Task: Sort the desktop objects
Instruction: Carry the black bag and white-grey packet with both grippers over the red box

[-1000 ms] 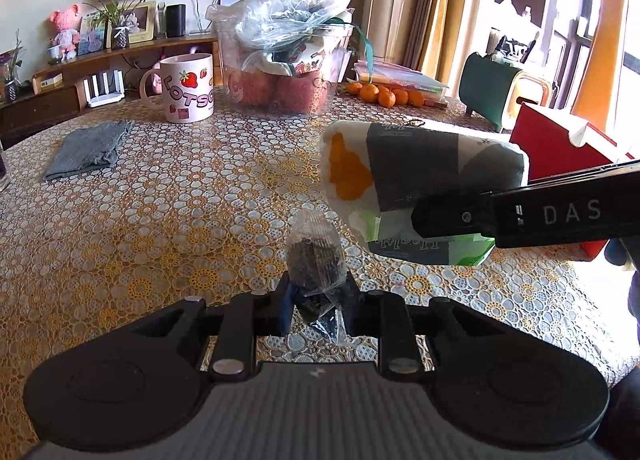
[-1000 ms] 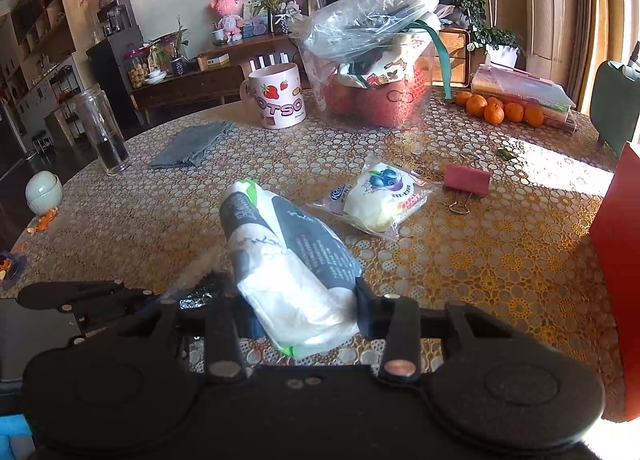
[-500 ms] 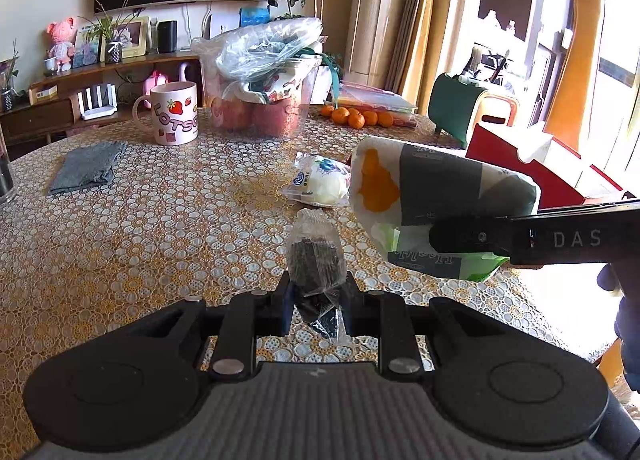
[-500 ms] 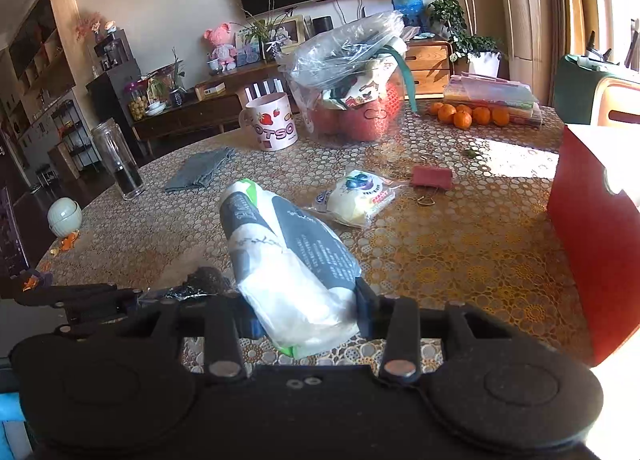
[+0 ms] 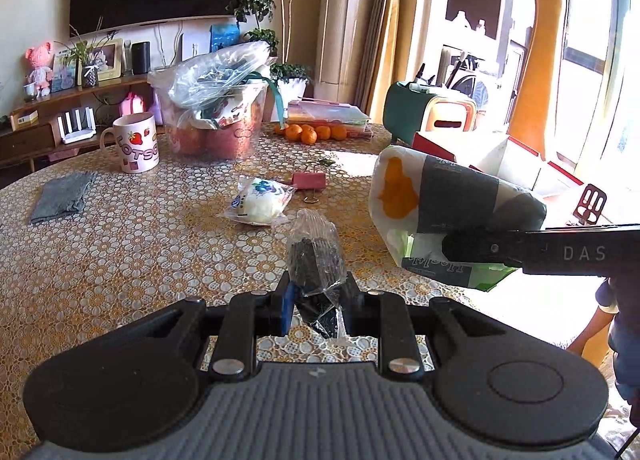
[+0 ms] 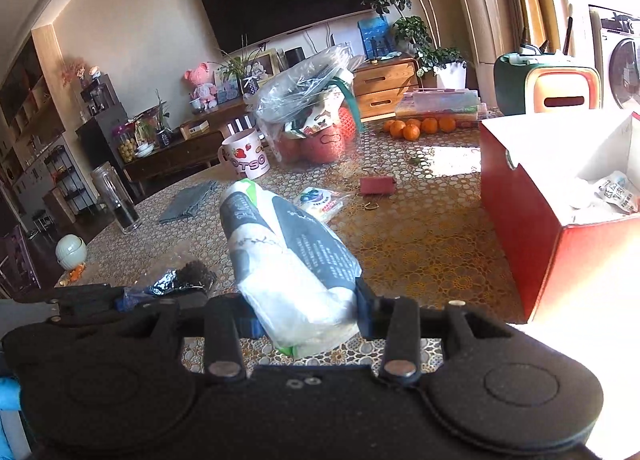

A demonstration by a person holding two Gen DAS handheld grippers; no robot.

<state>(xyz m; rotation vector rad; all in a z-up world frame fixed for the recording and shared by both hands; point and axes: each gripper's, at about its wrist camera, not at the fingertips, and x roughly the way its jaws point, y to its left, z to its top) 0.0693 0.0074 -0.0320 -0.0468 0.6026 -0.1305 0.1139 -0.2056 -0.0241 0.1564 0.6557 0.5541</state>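
Note:
My left gripper (image 5: 316, 296) is shut on a small clear packet of dark bits (image 5: 316, 256), held above the table. My right gripper (image 6: 306, 316) is shut on a soft white, grey and green tissue pack (image 6: 288, 256); in the left wrist view that tissue pack (image 5: 452, 196) hangs at the right with the right gripper's black finger (image 5: 540, 252) across it. A red open box (image 6: 560, 212) with white packets inside stands at the table's right edge. A wrapped white bun (image 5: 260, 204) and a pink binder clip (image 5: 310, 181) lie on the table (image 5: 120, 240).
At the back of the table stand a strawberry mug (image 5: 136, 146), a bagged plastic tub (image 5: 218, 112), several oranges (image 5: 316, 133) and a flat case. A grey cloth (image 5: 64, 196) and a glass jar (image 6: 114, 196) are at the left. A green chair (image 5: 428, 112) stands beyond.
Both grippers have risen and drawn back from the table with their loads. More of the table has come into view, and the red box now shows its open top.

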